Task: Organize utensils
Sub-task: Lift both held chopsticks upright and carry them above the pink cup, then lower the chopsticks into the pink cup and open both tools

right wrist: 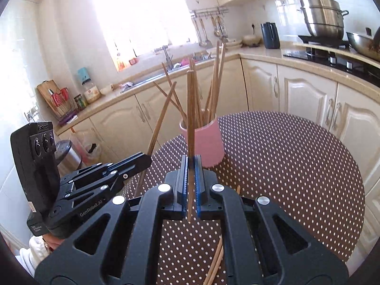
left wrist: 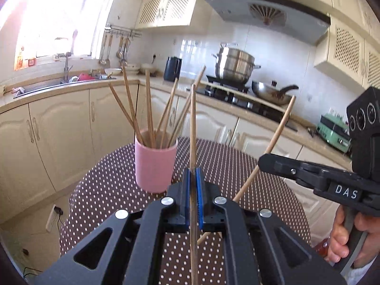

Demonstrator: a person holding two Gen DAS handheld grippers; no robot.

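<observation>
The left gripper is closed on one upright chopstick, and the right gripper pinches another chopstick the same way. Both hover just short of the pink cup, which stands on the dotted tablecloth and already bristles with chopsticks. So most of the sorting looks done; these two need dropping in, and a few loose chopsticks lie on the cloth below (count unclear). The splayed sticks in the cup crowd its mouth, likely hindering insertion.
</observation>
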